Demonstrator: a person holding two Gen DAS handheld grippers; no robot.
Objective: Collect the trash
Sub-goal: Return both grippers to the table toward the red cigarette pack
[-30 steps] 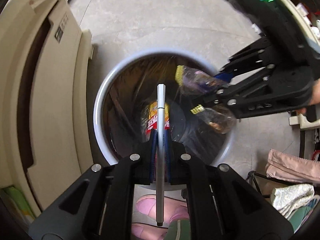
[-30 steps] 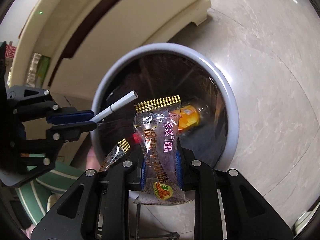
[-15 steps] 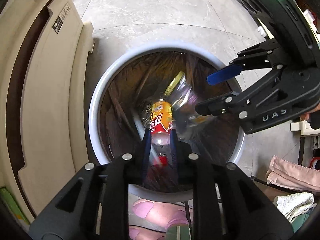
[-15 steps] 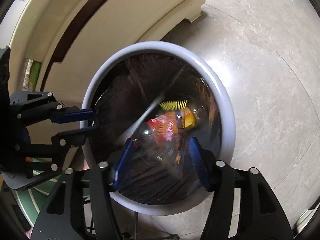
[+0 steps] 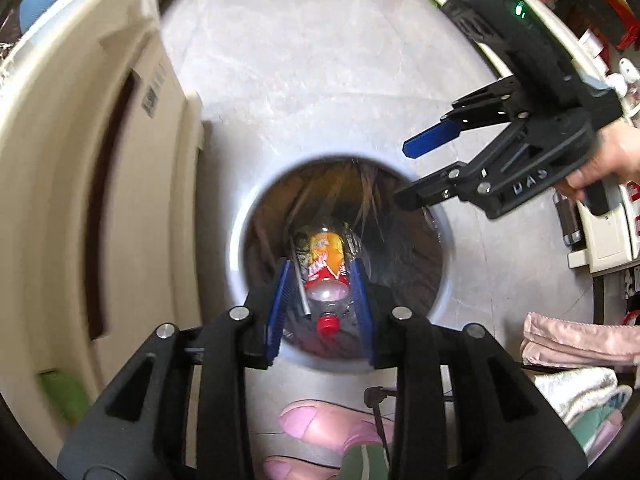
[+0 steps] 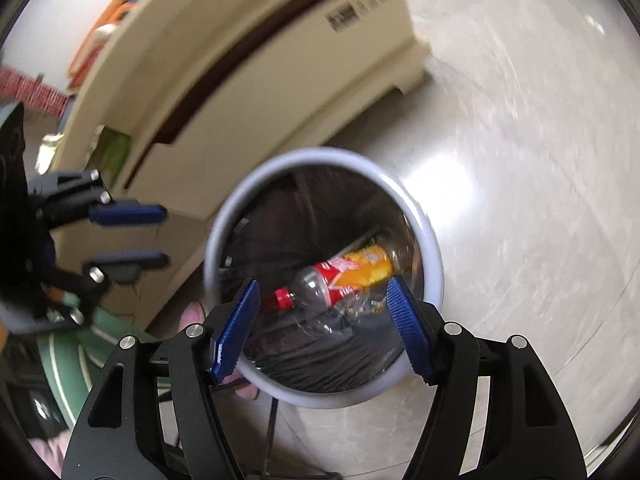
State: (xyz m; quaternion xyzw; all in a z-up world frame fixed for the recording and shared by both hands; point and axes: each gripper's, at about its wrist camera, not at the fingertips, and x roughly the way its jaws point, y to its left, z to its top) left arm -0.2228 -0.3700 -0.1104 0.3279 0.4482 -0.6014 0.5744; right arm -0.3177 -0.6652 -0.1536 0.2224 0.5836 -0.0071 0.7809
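Note:
A round bin with a white rim (image 5: 240,236) (image 6: 320,156) and a dark liner stands on the floor below both grippers. In it lie a clear bottle (image 5: 326,260) (image 6: 344,276) with an orange and red label and a red cap, a grey pen (image 5: 300,280), and crumpled clear wrappers (image 6: 360,304). My left gripper (image 5: 320,276) (image 6: 160,236) hangs above the bin's near side, its jaws opening with nothing between them. My right gripper (image 6: 323,292) (image 5: 412,172) hovers over the rim, jaws wide and still opening, also holding nothing.
A cream cabinet (image 5: 100,160) (image 6: 260,60) stands close beside the bin. Pink slippers (image 5: 320,420) are on the grey tile floor near the bin. Pink cloth and towels (image 5: 580,340) are piled at the right. A person's hand (image 5: 612,152) holds the right gripper.
The left gripper let go of the grey pen and the right let go of the snack wrappers; both dropped into the bin. Both grippers rose and their jaws spread.

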